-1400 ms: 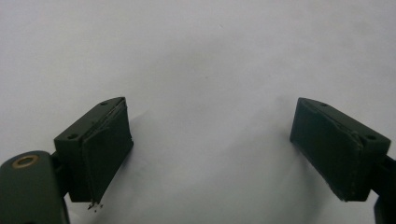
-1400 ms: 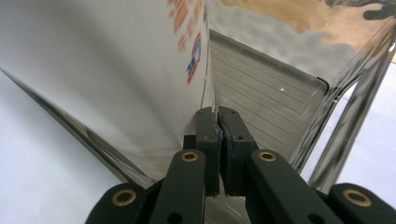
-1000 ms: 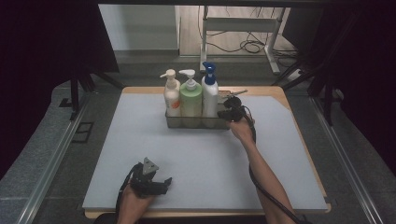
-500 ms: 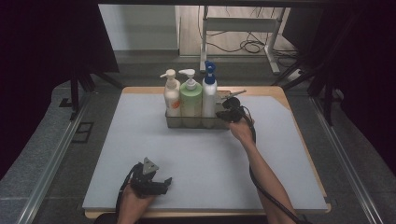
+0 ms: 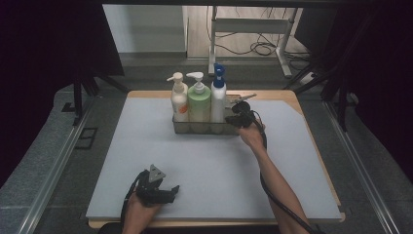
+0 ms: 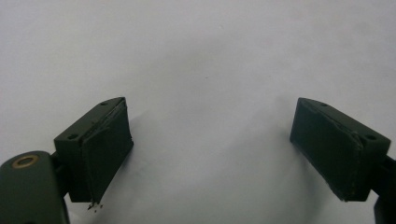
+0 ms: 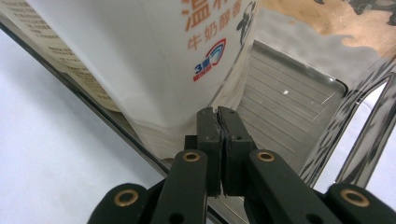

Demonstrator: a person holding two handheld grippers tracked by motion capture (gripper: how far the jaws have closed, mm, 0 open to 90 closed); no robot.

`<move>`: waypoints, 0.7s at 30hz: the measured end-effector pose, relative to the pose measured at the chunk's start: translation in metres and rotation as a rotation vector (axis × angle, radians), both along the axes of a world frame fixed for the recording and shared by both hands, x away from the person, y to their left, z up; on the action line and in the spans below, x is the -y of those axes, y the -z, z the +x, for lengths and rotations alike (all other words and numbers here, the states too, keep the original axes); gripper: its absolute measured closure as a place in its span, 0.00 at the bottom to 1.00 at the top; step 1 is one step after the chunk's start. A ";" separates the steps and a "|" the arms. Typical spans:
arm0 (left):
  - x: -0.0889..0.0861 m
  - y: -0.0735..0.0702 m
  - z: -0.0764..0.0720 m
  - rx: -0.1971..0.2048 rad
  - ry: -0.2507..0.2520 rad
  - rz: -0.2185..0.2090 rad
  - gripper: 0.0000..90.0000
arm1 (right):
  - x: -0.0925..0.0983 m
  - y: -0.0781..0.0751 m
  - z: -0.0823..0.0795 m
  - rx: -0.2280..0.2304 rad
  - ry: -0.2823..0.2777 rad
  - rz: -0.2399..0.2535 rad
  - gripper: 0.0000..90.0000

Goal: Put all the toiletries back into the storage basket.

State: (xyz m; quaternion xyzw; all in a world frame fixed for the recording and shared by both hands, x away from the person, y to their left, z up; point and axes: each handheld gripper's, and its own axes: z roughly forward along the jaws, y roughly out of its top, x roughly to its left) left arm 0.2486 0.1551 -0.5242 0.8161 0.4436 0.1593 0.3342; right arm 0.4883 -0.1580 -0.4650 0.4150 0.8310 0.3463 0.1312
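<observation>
right gripper (image 5: 233,118): jaws clenched tight with nothing between them, tips up against the white bottle (image 5: 217,103) inside the rack (image 5: 195,127). You can see the pads pressed together in the right gripper view (image 7: 217,122)

left gripper (image 5: 163,191): jaws spread wide, holding nothing, hanging over the mat (image 5: 122,146) near the desk's front edge, left of the middle. Just bare mat between the pads (image 6: 105,149)

rack: sits at the back of the mat, about centre, touching the right gripper

bottles: cream one (image 5: 178,101), green one (image 5: 198,102), white one with the blue pump, all upright side by side in the rack

vs a second ago: honestly the same, both hands parked where they were, bottles and rack not budged
</observation>
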 end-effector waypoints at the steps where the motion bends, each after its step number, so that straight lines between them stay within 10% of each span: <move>1: 0.000 0.000 0.000 0.000 0.000 0.000 0.13 | 0.000 0.000 0.000 0.000 0.000 -0.001 0.98; 21: 0.000 0.000 0.000 0.001 0.001 0.001 0.13 | 0.005 -0.006 -0.003 0.033 0.007 0.001 0.82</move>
